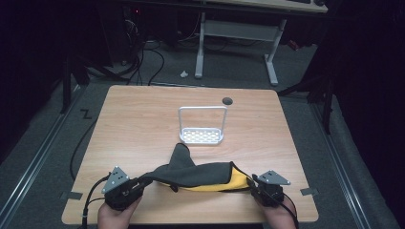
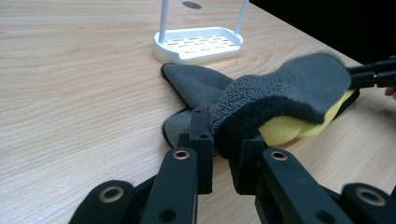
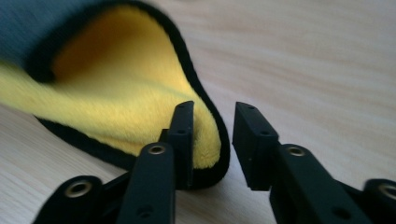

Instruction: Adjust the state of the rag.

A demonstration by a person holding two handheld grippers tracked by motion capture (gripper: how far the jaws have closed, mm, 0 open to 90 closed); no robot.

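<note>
Light wooden table [image 1: 138, 124], white rack [image 1: 201, 135], grey-and-yellow cloth [image 1: 200, 175] lying near its front edge

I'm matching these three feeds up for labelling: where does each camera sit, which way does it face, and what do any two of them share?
High view: above the person's side, looking forward and down on the table; both hands, left gripper and right gripper show.
Left gripper view: rides the left gripper, looking along its jaws, shut on the grey-and-yellow cloth, toward the white rack.
Right gripper view: rides the right gripper, close on the cloth's yellow edge, jaws parted.
Shared: the cloth appears in all; the rack in the high and left gripper views.
</note>
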